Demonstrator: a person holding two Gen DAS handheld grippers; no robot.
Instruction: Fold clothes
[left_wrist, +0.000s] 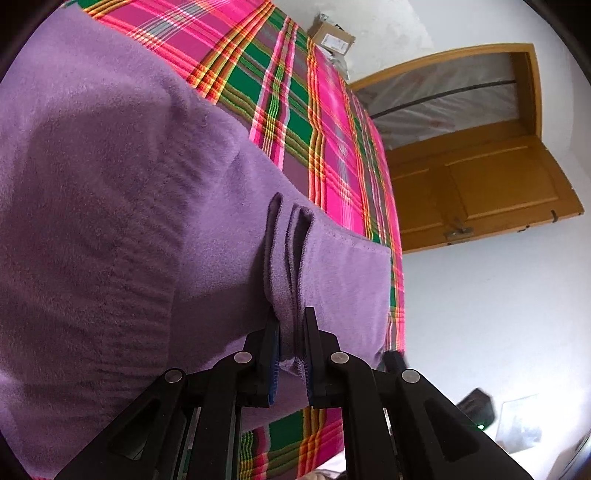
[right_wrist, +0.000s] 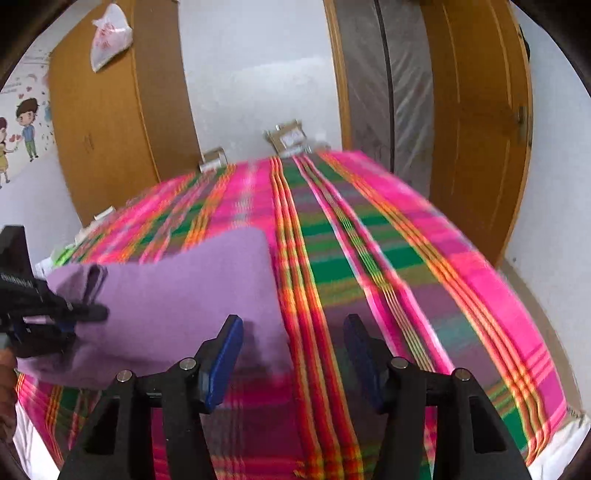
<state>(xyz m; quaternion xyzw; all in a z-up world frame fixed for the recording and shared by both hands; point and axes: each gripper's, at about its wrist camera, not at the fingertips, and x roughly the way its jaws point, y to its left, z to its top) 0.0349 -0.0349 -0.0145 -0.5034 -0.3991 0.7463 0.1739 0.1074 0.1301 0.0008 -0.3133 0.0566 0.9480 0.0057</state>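
Fuzzy purple fleece (left_wrist: 129, 184) folds pinched by left gripper (left_wrist: 291, 325); right gripper (right_wrist: 293, 328) gapes empty.

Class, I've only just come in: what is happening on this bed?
A person is folding a purple fleece garment on a bed covered with a pink and green plaid blanket, holding a two-finger tool in each hand. The left tool is shut on a bunched edge of the fleece, with several layers pinched between its fingers. The right tool is open and holds nothing, above the blanket just beside the garment. The fold does not look finished.
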